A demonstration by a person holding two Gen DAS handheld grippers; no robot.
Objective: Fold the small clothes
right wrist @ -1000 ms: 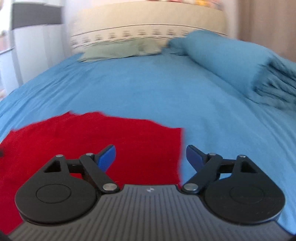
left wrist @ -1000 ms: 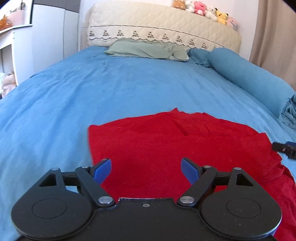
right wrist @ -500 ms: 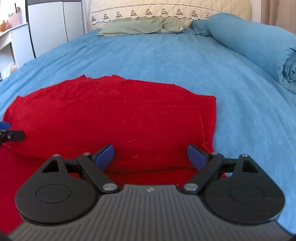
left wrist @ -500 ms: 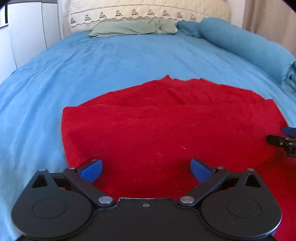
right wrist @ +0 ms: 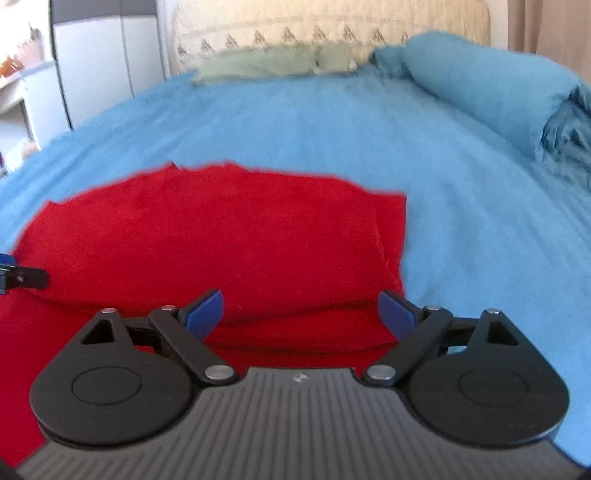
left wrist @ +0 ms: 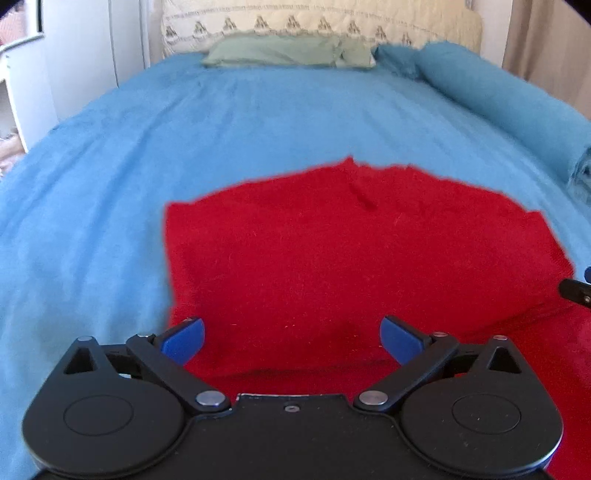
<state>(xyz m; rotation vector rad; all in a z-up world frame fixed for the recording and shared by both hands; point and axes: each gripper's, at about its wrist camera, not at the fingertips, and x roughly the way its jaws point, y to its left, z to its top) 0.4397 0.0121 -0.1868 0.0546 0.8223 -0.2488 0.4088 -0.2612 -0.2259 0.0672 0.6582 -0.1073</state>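
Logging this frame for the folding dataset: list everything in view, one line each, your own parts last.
red garment: one, red, spread on the bed's near part, a fold line across its near side
bed cover: one, blue, under the garment
pillow: one, pale green, at the bed's head
rolled blanket: one, blue, along the bed's right side
headboard: one, cream, quilted, behind the pillow
wardrobe: one, white, left of the bed
curtain: one, beige, far right
left gripper: black with blue pads, jaws open, over the garment's left part
right gripper: same, jaws open, over its right part
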